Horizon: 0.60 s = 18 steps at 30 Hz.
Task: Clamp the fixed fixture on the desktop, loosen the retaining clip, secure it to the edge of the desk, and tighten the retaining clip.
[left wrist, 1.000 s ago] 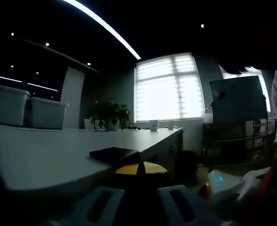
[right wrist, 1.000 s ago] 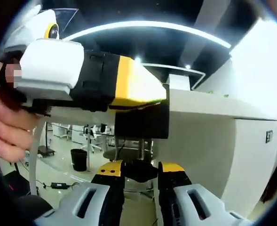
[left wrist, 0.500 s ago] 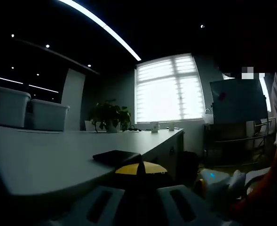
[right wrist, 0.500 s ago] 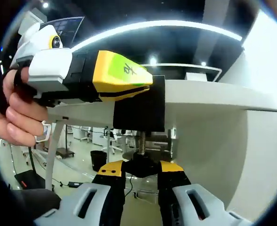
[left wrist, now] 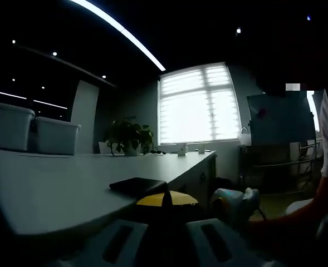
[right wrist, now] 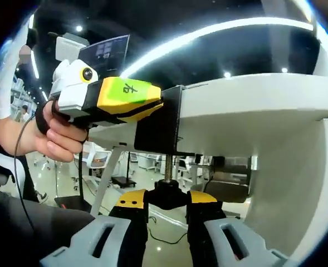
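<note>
The black fixture point(right wrist: 158, 125) straddles the edge of the white desk point(right wrist: 253, 103). Its flat top plate point(left wrist: 137, 185) lies on the desktop point(left wrist: 58, 183). My left gripper point(right wrist: 159, 103), held by a hand point(right wrist: 60, 136), is shut on the fixture's outer side; its yellow jaw tips point(left wrist: 166, 199) press against it. A threaded screw point(right wrist: 167, 167) hangs under the fixture and ends in a black knob point(right wrist: 167, 196). My right gripper point(right wrist: 166, 199) is shut on that knob from below, and also appears as a white body point(left wrist: 233, 201) beside the desk edge.
Two white bins point(left wrist: 33, 130) stand at the far left of the desk, with a potted plant point(left wrist: 129, 135) and small cups beyond. A dark board point(left wrist: 280, 119) stands by the bright window. Desk legs and office chairs point(right wrist: 105, 167) are under the desk.
The right gripper has stayed on the knob while its view has rolled and dropped lower under the desk. In the left gripper view it has come leftward toward the desk edge.
</note>
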Available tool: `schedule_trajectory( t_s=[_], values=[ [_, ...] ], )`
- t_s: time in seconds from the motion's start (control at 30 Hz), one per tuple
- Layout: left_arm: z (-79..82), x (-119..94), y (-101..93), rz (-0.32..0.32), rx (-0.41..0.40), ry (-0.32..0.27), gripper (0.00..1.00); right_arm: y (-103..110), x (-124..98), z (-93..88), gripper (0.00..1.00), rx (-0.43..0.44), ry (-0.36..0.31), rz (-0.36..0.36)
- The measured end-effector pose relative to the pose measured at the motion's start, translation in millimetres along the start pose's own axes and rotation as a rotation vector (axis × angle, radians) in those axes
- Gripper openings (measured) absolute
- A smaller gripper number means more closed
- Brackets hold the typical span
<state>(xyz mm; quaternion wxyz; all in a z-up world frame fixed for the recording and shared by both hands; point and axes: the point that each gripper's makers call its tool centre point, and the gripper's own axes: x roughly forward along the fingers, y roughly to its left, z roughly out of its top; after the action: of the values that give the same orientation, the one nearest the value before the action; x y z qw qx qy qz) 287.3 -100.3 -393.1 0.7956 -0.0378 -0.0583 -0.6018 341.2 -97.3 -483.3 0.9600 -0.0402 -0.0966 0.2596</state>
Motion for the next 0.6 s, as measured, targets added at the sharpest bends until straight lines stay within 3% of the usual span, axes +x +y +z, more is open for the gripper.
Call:
schedule_trajectory(
  t_s=[0.1, 0.2, 0.3, 0.37, 0.4, 0.47, 0.57, 0.6],
  values=[
    [-0.4, 0, -0.3, -0.004, -0.002, 0.008, 0.01, 3, -1, 0.2, 0.25, 0.023, -0.007, -0.014],
    [-0.7, 0, -0.8, -0.003, 0.005, 0.008, 0.01, 4, -8, 3.8, 0.26, 0.004, -0.025, -0.106],
    [-0.8, 0, -0.7, -0.003, 0.009, 0.007, 0.01, 13, -15, -3.8, 0.37, 0.002, 0.034, -0.176],
    [-0.8, 0, -0.8, -0.004, 0.010, 0.006, 0.01, 7, -26, -1.2, 0.42, -0.023, 0.040, -0.345],
    [-0.8, 0, -0.9, -0.004, 0.012, 0.005, 0.01, 6, -36, 2.7, 0.42, 0.041, 0.014, -0.460],
    [-0.8, 0, -0.9, -0.004, 0.010, 0.001, 0.01, 9, -49, 11.0, 0.42, 0.100, -0.024, -0.590],
    [-0.7, 0, -1.0, -0.002, 0.008, -0.004, 0.01, 18, -48, 18.5, 0.38, -0.036, 0.029, -0.659],
    [-0.7, -1, -1.0, -0.001, 0.009, -0.005, 0.01, 20, -44, 24.6, 0.36, -0.091, 0.019, -0.669]
  ],
)
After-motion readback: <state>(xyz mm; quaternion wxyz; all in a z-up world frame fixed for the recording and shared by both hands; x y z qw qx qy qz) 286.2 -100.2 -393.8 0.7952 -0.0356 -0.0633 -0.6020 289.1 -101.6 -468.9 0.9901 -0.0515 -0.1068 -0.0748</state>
